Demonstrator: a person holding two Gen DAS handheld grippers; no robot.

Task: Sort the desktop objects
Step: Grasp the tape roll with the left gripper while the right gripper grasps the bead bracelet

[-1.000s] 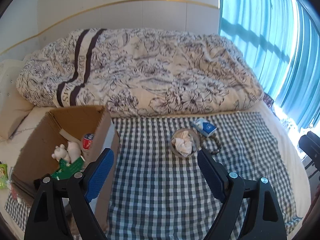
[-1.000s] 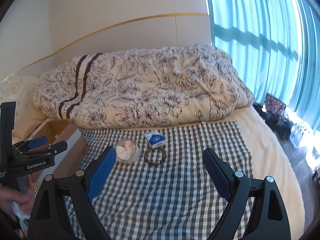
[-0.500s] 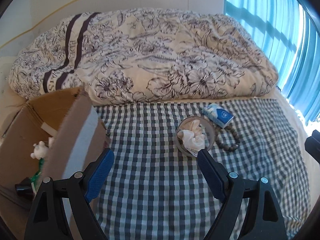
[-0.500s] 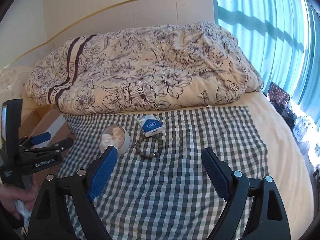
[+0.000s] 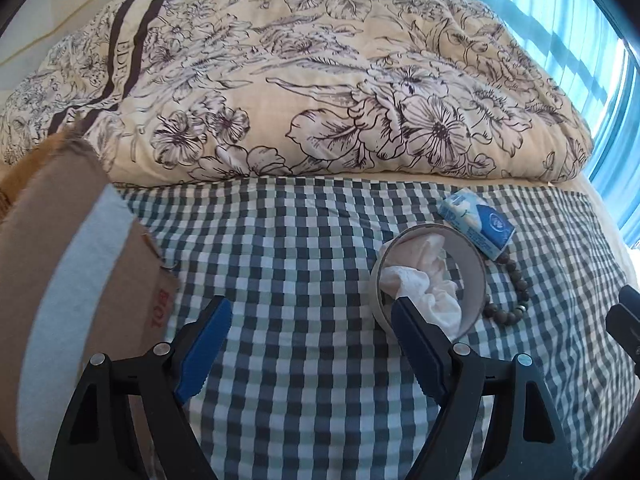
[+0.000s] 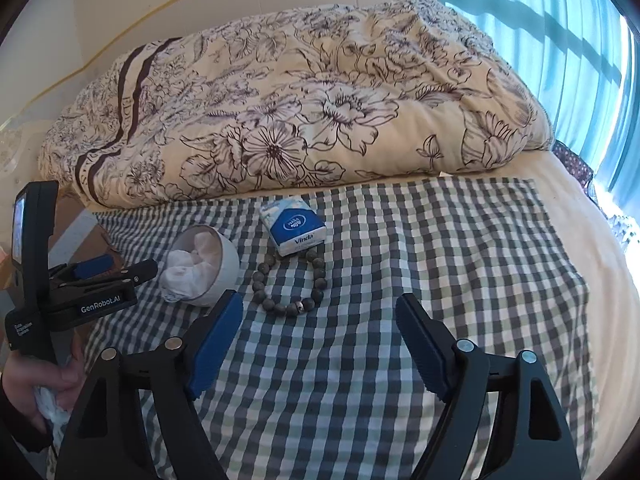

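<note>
From the left wrist camera, the left hand-held gripper hangs over a checked cloth spread on a bed, its two blue-padded fingers spread wide with nothing between them. Its right finger tip overlaps the near rim of a white bowl that holds crumpled tissue. Just behind the bowl, to the right, lies a blue tissue pack, and a bead bracelet curls along the bowl's right side, partly hidden by it. A cardboard box with a pale tape strip stands at the left edge of the cloth; its inside is out of sight here. A flowered quilt is heaped behind the cloth. The black tip of the other tool shows at the far right edge.

From the right wrist camera, the right hand-held gripper is likewise spread open and empty above the cloth. The bracelet lies ahead of it, a full ring of dark beads, its far side touching the tissue pack. The bowl sits tilted just left of the bracelet, the tissue spilling toward its lower rim. The left hand-held gripper appears side-on at the left, close beside the bowl, held by a hand that also clutches some white material. The quilt fills the background.
</note>
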